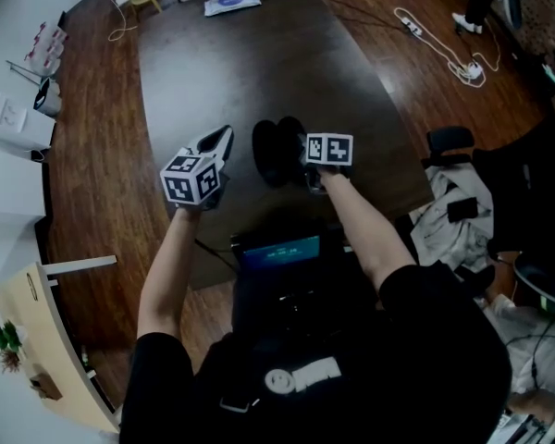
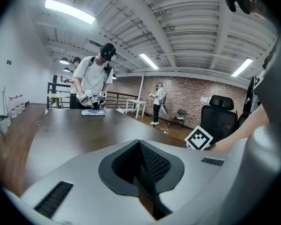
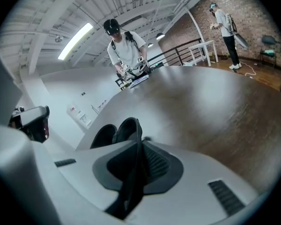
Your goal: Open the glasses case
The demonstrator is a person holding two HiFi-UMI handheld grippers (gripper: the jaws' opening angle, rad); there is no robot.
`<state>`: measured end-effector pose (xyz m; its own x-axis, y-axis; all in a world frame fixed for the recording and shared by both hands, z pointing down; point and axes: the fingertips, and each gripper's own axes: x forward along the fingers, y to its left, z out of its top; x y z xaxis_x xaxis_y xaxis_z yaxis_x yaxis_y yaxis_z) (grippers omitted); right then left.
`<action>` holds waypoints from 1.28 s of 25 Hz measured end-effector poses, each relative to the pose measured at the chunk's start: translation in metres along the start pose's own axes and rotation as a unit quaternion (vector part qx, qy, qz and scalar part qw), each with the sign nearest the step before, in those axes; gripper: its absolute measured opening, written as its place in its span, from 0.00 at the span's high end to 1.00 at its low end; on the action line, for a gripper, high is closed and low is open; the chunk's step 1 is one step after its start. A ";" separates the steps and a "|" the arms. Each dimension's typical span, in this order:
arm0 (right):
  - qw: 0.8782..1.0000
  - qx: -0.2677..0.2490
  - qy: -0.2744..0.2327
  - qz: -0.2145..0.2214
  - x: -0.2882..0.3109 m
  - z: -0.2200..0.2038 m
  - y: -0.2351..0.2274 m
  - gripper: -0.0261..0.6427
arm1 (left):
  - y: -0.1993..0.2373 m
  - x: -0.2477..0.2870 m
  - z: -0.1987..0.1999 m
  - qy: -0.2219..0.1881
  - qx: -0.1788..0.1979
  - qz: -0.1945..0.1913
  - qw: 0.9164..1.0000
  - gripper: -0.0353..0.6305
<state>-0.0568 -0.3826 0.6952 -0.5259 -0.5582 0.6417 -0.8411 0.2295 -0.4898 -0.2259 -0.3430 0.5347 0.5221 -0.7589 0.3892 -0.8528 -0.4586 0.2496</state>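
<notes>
The black glasses case (image 1: 276, 151) lies on the dark wooden table (image 1: 222, 72), its two rounded halves side by side. My right gripper (image 1: 302, 162) sits at the case's right side. In the right gripper view, the right gripper (image 3: 133, 172) is shut on a thin black edge of the case (image 3: 124, 129), which runs down between the jaws. My left gripper (image 1: 224, 140) hovers just left of the case, apart from it. In the left gripper view, the left gripper (image 2: 141, 172) is shut with nothing in it; the case is hidden there, and only the right gripper's marker cube (image 2: 198, 138) shows.
A blue-and-white flat item (image 1: 231, 3) lies at the table's far end, where another person (image 3: 126, 50) stands working. A black office chair (image 1: 453, 141) and draped clothing (image 1: 449, 215) are at the right. White cables (image 1: 444, 49) trail on the wooden floor.
</notes>
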 end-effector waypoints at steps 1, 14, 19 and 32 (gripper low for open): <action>1.000 0.003 0.002 -0.003 0.001 -0.001 -0.001 0.89 | 0.000 0.000 0.003 -0.006 0.000 0.004 1.000 0.94; 0.996 -0.012 -0.067 0.053 -0.026 0.036 0.024 0.69 | -0.014 0.002 0.020 -0.037 -0.014 -0.001 0.999 0.94; 0.986 -0.036 -0.136 0.086 -0.062 0.067 0.051 0.72 | -0.023 -0.005 0.039 -0.063 -0.019 0.024 0.998 0.94; 0.944 -0.158 -0.273 0.095 -0.201 0.102 0.151 0.94 | -0.083 -0.030 0.060 -0.060 0.046 0.125 0.989 0.94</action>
<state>-0.0658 -0.3174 0.4321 -0.6006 -0.7908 0.1176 -0.7790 0.5457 -0.3089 -0.1714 -0.3103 0.4495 0.2938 -0.9011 0.3190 -0.9556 -0.2853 0.0740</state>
